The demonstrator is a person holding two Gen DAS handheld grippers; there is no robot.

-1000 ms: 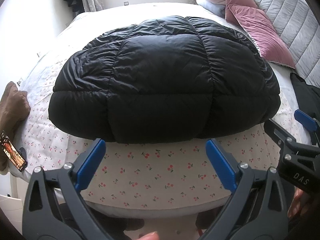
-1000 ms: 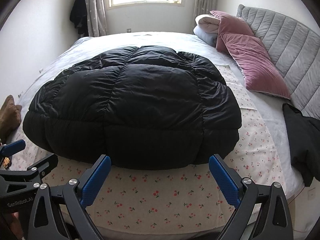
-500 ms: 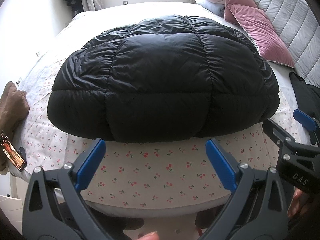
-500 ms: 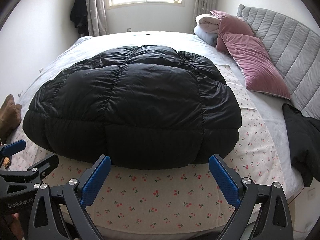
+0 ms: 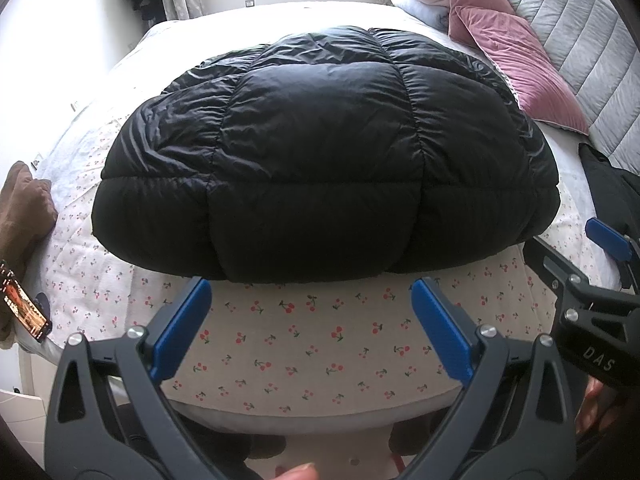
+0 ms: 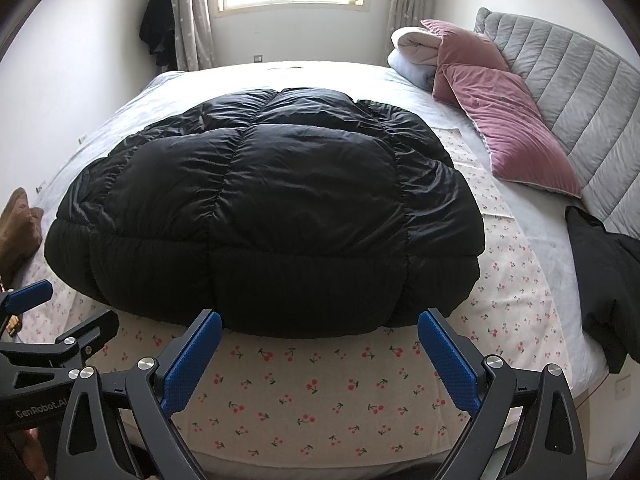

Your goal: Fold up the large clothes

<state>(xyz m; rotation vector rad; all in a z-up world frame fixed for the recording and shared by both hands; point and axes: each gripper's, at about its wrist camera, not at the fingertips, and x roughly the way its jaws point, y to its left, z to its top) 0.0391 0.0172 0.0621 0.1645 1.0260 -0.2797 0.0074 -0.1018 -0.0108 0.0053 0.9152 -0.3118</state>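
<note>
Both grippers have edged slightly nearer the black puffer coat (image 5: 324,168); left gripper (image 5: 308,316) and right gripper (image 6: 318,348) wide open, empty, above the cherry-print sheet (image 5: 304,344).

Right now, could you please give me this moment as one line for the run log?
left tool: open, empty | right tool: open, empty | black puffer coat: flat on bed, untouched | phase: approach

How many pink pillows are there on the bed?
2, both at the grey headboard: the near pink pillow lies flat, the far pink pillow leans behind it. More may be hidden.
</note>
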